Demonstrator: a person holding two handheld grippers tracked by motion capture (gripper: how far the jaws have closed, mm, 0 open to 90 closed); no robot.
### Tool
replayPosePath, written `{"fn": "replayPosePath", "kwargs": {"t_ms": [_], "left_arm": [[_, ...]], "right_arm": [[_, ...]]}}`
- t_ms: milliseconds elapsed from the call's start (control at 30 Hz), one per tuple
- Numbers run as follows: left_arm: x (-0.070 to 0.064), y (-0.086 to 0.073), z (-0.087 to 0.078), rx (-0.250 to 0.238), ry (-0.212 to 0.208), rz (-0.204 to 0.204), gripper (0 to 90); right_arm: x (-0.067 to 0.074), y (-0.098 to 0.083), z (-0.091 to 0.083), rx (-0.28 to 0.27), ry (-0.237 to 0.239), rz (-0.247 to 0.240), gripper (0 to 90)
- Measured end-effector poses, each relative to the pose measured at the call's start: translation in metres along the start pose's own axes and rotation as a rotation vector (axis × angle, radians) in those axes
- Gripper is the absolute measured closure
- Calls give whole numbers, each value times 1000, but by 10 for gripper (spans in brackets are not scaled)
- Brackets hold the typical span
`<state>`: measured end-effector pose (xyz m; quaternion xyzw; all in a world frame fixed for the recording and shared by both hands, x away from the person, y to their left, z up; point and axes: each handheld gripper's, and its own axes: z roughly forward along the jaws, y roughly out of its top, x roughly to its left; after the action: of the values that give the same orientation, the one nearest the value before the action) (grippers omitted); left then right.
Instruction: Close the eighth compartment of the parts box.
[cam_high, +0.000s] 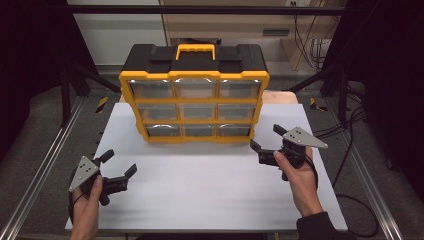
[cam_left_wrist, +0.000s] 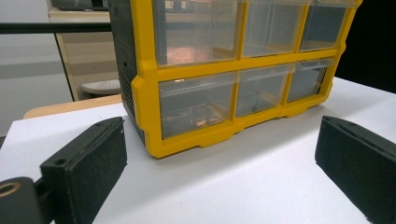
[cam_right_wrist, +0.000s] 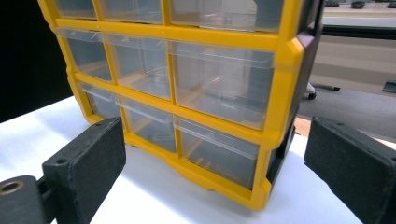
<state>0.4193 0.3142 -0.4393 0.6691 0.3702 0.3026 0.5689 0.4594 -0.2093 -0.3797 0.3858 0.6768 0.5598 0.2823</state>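
- High view shows us the yellow-and-black drawer cabinet (cam_high: 194, 95) standing upright at the far middle of the white table (cam_high: 200, 190), its clear fronts turned toward us so both tools can reach them
- We hold the left gripper (cam_high: 119, 167) at the near left, well apart from the cabinet, jaws spread wide and holding nothing
- We keep the right gripper (cam_high: 266, 137) just beside the cabinet's lower right corner, jaws also wide apart and empty; we judge it is the one lined up for a drawer
- We count nine drawers in three rows of three, one carry handle (cam_high: 195, 49) on top, two grippers, one cabinet
- Right gripper view puts the bottom right drawer (cam_right_wrist: 219, 154) nearest, shut like the others
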Motion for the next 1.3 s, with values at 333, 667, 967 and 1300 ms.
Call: {"fn": "replayPosePath", "kwargs": {"t_ms": [333,667,967,1300], "left_arm": [[2,0,0,4,1,-2,21],[2,0,1,12,-4,16,21],[1,-1,3,26,-9,20,20],[0,-2,4,38,-15,23,20]], "right_arm": [[-9,-8,-12,-3,-29,4,55],[-15,-17,-22,-14,-59,-7,64],[-21,-29,-30,-21,-75,-13,67],[-27,-42,-40,-39,-93,-29,70]]}}
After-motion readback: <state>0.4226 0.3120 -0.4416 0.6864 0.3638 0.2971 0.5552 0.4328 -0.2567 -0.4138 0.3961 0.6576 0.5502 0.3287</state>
